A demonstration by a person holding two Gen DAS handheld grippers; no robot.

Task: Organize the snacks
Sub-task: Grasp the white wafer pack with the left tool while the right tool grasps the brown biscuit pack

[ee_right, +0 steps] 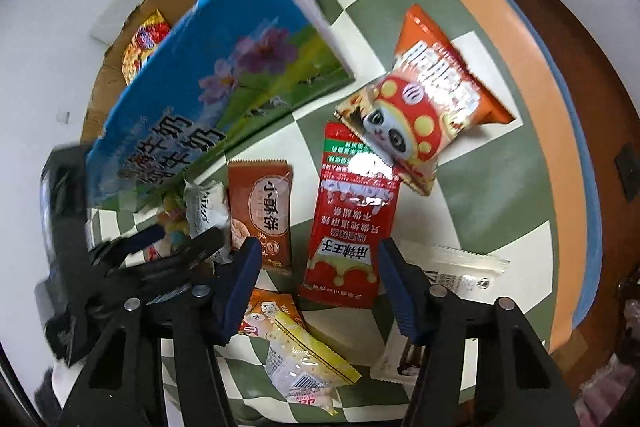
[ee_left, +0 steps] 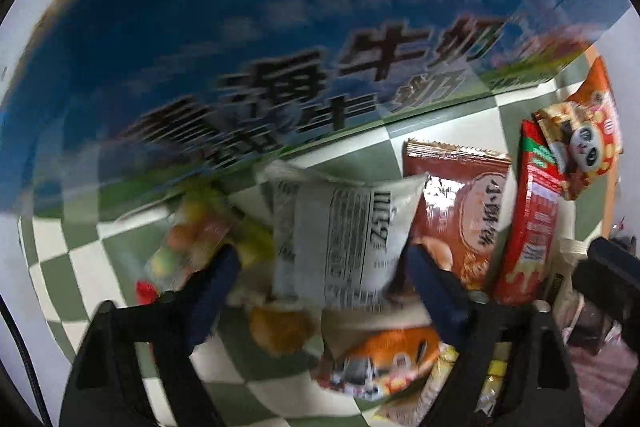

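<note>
Two grippers over checkered mat [ee_right: 472, 195]. Blue milk carton box [ee_right: 224, 79] is landmark. Red sachet [ee_right: 352, 223] just below box corner, long axis running away from right gripper [ee_right: 320, 287], jaws spread either side, no contact. Left gripper [ee_left: 320, 267] straddles white packet [ee_left: 344, 239] under box edge, contact unclear.

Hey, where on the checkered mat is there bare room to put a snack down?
Bare checkered mat lies right of the red sachet and below the panda bag, toward the orange edge. It is crowded by the blue box, around the brown packet and white packet.
</note>
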